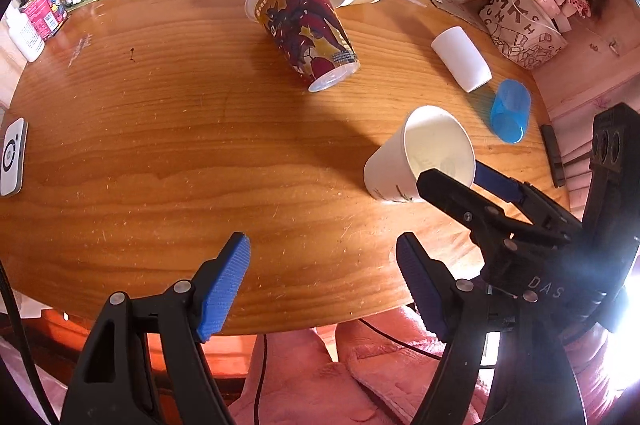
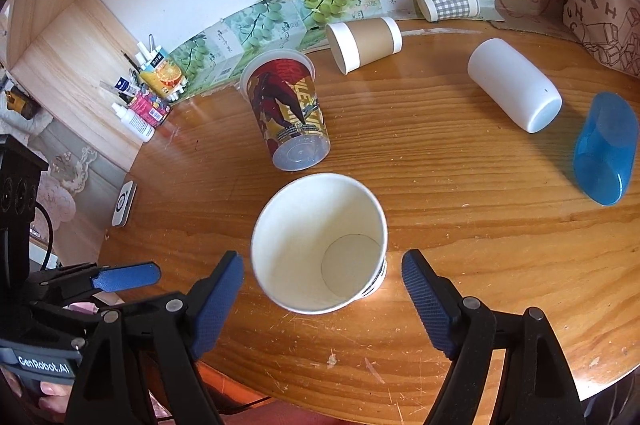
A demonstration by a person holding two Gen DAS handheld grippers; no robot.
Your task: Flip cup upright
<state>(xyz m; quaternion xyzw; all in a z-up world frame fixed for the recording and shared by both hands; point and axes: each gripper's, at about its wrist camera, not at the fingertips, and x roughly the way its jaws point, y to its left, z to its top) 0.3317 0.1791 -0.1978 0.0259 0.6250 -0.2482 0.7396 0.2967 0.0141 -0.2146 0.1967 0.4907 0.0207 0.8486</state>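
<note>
A white paper cup (image 2: 320, 245) stands upright on the wooden table (image 2: 460, 225), mouth up, between the open fingers of my right gripper (image 2: 322, 299), which do not touch it. In the left wrist view the same cup (image 1: 420, 155) stands at the right, with my right gripper (image 1: 472, 181) at its rim. My left gripper (image 1: 322, 285) is open and empty over the table's near edge, left of the cup.
Other cups lie on their sides: a red printed cup (image 2: 286, 109), a brown-sleeved cup (image 2: 364, 39), a checked cup (image 2: 448, 1), a white cup (image 2: 514, 85) and a blue plastic cup (image 2: 606, 149). Bottles (image 2: 148, 93) stand at the back left. A white device (image 1: 12, 155) lies at the left edge.
</note>
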